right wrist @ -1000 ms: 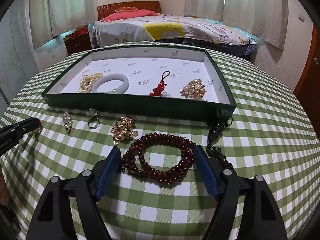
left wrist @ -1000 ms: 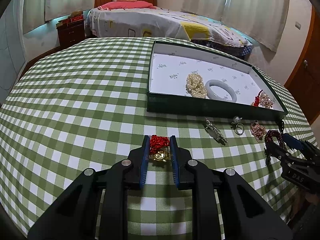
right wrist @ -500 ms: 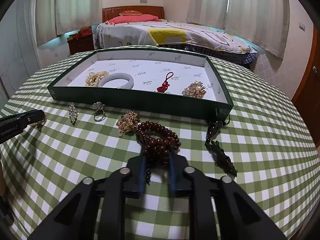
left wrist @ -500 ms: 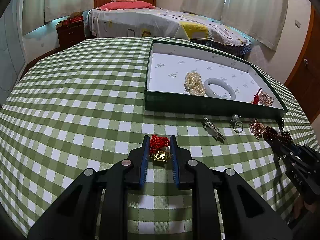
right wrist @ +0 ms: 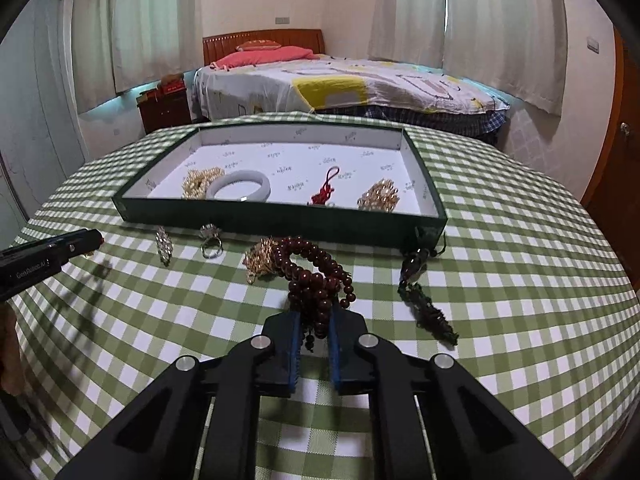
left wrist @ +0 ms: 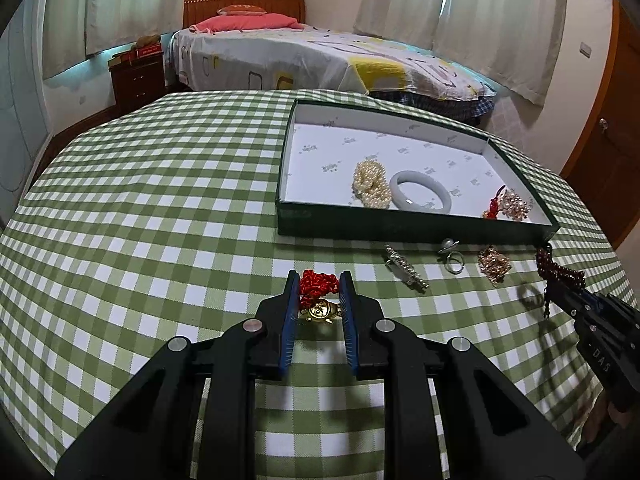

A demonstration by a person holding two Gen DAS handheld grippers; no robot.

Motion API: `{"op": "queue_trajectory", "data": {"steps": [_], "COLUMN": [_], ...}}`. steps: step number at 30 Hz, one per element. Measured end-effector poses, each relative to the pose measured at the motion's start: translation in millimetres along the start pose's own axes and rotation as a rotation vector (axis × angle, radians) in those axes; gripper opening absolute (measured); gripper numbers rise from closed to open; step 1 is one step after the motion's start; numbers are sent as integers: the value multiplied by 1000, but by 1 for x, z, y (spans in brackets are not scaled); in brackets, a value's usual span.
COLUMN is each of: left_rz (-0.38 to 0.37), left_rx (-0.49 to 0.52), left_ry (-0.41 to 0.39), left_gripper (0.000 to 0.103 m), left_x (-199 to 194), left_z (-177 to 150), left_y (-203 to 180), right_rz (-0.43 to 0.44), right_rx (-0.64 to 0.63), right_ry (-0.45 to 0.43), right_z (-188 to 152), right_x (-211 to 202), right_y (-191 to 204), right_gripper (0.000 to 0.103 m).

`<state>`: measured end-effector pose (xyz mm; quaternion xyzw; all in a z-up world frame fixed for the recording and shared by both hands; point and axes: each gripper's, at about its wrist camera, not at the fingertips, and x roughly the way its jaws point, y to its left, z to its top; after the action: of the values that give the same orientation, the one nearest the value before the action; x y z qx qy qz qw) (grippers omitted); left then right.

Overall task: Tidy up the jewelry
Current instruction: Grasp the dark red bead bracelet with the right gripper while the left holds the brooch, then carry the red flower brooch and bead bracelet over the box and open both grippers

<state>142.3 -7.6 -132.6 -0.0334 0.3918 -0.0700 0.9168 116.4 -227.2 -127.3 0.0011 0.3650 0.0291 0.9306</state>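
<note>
While each claw grips beads, the tray [right wrist: 280, 222] holds a bangle [right wrist: 240, 186] and pearls [left wrist: 372, 178].

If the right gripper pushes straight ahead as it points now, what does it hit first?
Probably the gold trinket on the tablecloth, then the green tray's near wall; depth is uncertain. The right gripper holds the dark bead bracelet.

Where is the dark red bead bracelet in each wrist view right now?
Left wrist view: far right, the bead bracelet hangs from the right gripper, just past the tray's near right corner.
Right wrist view: centre, the bracelet is clamped between the jaws, above the cloth.
Shared landmark: the green tray, with the white bangle inside.
</note>
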Motion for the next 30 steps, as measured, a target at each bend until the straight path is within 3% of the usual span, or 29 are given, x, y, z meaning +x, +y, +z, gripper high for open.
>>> {"op": "queue_trajectory", "data": {"steps": [9, 16, 26, 30], "left_rz": [-36, -77, -80, -65], "left_rx": [23, 39, 79, 89], "left_ry": [-72, -140, -210, -190], "left_gripper": [20, 20, 20, 20], "left_x": [-20, -19, 20, 51], "left_z": [26, 71, 140, 152], "left_y": [-17, -35, -60, -63], "right_rz": [6, 3, -4, 3], "right_rx": [27, 48, 28, 43], "right_ry": [-83, -161, -260, -241], "right_z": [28, 72, 133, 140], "right_x": [-17, -16, 12, 38], "right_y": [-5, -14, -16, -21], "right_gripper": [12, 12, 12, 12]}}
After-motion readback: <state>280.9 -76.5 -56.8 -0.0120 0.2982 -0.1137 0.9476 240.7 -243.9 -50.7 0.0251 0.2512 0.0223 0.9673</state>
